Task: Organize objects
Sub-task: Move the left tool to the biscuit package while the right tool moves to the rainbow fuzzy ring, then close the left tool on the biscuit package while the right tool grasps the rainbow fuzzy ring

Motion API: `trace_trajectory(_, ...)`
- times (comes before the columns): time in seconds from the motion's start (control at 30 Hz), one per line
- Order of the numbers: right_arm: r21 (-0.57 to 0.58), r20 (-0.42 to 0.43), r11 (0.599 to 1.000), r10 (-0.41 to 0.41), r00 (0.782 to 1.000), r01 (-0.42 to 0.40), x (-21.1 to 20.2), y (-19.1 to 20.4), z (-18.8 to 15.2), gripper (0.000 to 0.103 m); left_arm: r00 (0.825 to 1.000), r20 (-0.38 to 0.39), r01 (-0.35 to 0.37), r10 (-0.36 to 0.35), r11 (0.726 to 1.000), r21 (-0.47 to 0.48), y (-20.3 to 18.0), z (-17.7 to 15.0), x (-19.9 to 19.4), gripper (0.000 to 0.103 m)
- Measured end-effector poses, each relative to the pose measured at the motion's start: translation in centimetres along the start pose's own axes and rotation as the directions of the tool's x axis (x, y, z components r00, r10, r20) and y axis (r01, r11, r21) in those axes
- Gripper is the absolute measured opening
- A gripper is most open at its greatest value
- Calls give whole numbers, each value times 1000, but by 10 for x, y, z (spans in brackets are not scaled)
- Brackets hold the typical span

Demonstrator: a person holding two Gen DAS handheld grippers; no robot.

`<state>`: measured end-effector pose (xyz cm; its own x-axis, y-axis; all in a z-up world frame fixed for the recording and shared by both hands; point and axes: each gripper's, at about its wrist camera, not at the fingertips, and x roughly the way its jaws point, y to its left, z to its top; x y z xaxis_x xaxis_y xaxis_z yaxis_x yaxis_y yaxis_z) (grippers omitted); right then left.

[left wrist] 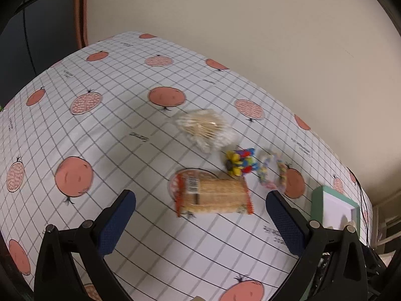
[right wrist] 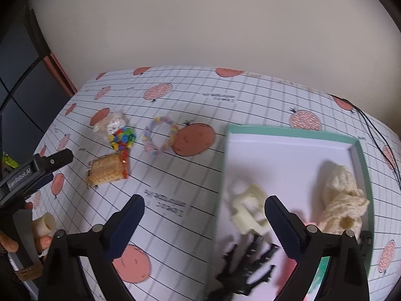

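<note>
1. Left wrist view: the left claw (left wrist: 200, 200) is spread wide, both blue pads bare, gripping nothing and touching nothing.
2. A cracker pack (left wrist: 213, 195) lies flat on the tablecloth (left wrist: 112, 125) right between the fingertips and just ahead of them, its red-edged end towards the left finger.
3. Beyond the pack, ahead and a little right, sits a bag of bright beads (left wrist: 240, 161), and just right of that a pastel bracelet (left wrist: 272, 171), close to the tip of the right finger.
4. Farther ahead lies a clear bag of cotton swabs (left wrist: 205, 129), blurred.
5. Off past the right finger is a corner of the green box (left wrist: 317, 205).
6. Right wrist view: the right claw (right wrist: 204, 210) is also wide apart and holds nothing.
7. Its right finger hangs over the box (right wrist: 288, 131), its left finger over the cloth (right wrist: 175, 175).
8. Inside the box, between the fingers, lies a cream plastic piece (right wrist: 248, 207); nearer the claw, black hair clips (right wrist: 248, 268), blurred; right of the right finger, a cream knit cloth (right wrist: 340, 195).
9. Ahead and left on the tablecloth are the cracker pack (right wrist: 107, 171), beads (right wrist: 122, 138), swabs (right wrist: 110, 123) and bracelet (right wrist: 159, 135).
10. At the far left edge is the left claw (right wrist: 50, 163), seen side-on, with a hand (right wrist: 15, 240) below it.
</note>
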<state>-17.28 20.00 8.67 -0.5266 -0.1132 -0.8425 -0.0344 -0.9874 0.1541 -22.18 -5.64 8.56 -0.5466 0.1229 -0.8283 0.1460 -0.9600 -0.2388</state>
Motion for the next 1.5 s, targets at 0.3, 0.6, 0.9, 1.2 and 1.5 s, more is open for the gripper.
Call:
trace_trajectory(0.3,-36,30,999,2,1000,-1,14,27,3,83,1000,-10,-27,27,999,-25,11,3,12,103)
trace_trajectory(0.6,-35,67,999,-7,998,9,24,30,11,72,999,-39,-30,29,1000,-5,-10,1,35,103)
trace_trajectory(0.9,16,48,1000,-7,999,6,45,32,20,55,998,-58,-37,36,999,-22,-15,-4,56,103)
trace_trajectory(1.2,59,14,998,-13,1000,12,69,28,33,48,998,-48,-31,32,999,12,-22,-4,64,103)
trace_trajectory(1.5,86,-17,996,-9,1000,11,90,32,48,43,997,-52,-52,55,998,40,-26,-7,73,102)
